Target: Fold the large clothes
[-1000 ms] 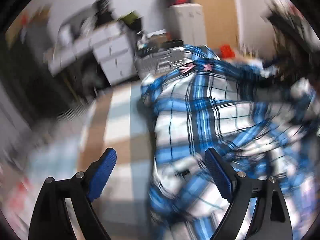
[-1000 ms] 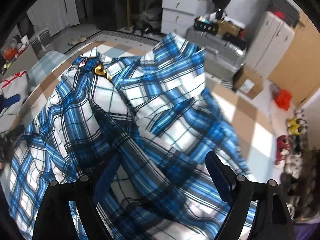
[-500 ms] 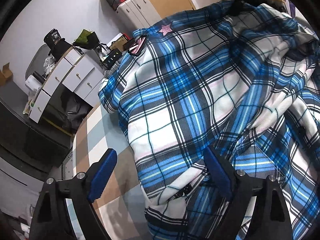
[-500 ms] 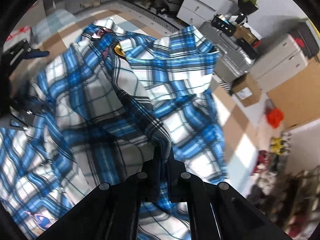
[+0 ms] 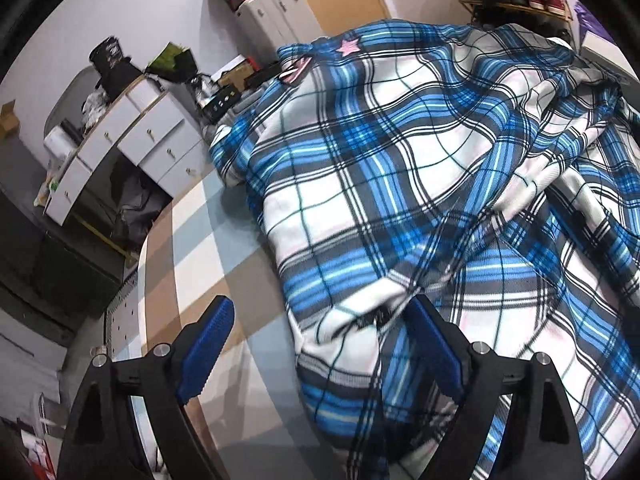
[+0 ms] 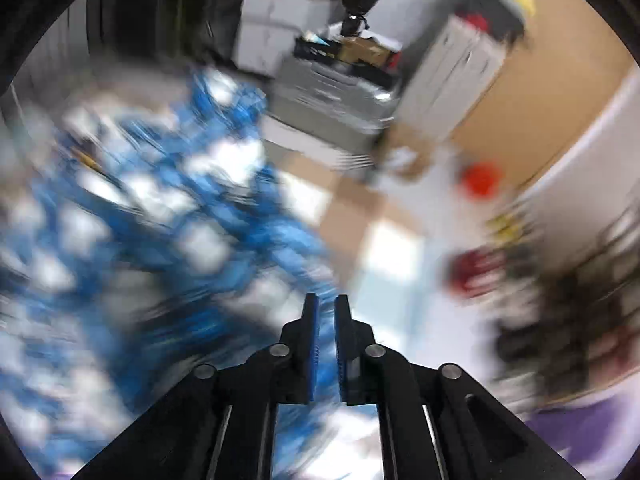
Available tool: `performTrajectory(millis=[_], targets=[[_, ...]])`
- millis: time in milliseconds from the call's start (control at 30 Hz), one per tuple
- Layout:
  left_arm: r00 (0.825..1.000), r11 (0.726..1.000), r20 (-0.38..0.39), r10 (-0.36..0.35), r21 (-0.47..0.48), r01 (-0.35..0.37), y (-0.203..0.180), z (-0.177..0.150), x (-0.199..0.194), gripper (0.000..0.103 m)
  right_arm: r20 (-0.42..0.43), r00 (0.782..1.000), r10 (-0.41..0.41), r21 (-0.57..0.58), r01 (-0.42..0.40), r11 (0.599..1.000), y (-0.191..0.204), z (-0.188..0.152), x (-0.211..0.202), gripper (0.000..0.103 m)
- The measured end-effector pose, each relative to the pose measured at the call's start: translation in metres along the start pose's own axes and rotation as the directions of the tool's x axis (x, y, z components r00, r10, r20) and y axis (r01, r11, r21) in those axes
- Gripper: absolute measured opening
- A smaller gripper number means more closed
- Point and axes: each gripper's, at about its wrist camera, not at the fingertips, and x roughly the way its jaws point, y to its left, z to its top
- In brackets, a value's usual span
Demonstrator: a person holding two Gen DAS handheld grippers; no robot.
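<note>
Drawers (image 5: 160, 136): white, far left, by wall; no legible writing.
Left gripper (image 5: 320, 344): jaws wide apart, holding nothing; shirt hem lies btwn them.
Shirt (image 5: 400, 168): blue/white plaid, pink star patch (image 5: 347, 47), spread on checked surface (image 5: 200, 240).
Right gripper (image 6: 325, 312): view blurred; jaws just been opening, narrow gap, nothing visible btwn pads.
</note>
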Motion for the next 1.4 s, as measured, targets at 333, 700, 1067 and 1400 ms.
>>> performTrajectory(millis=[333,700,1067,1400], targets=[[0.992,0.951,0.129,-0.016,-0.304,0.055,0.005,0.017,-0.052,0.087,0.121,0.959,0.258,0.450,-0.284,0.847,-0.052,-0.107,-0.016,0.103],[0.999,0.911,-0.016,0.042,-0.410,-0.045,0.000,-0.010,-0.043,0.087,0.004,0.950,0.313,0.388,-0.290,0.875,-0.022,-0.121,-0.007,0.009],[0.994,0.869,-0.107,-0.004,-0.493,-0.050,0.005,-0.055,-0.049,0.087,-0.112,0.992,0.059,0.283,-0.025,0.959,-0.033,-0.132,-0.011,0.024],[0.992,0.859,-0.087,-0.093,-0.510,0.036,-0.030,-0.095,-0.116,0.087,0.082,0.994,0.068,0.331,-0.091,0.939,-0.009,-0.187,-0.110,0.097]])
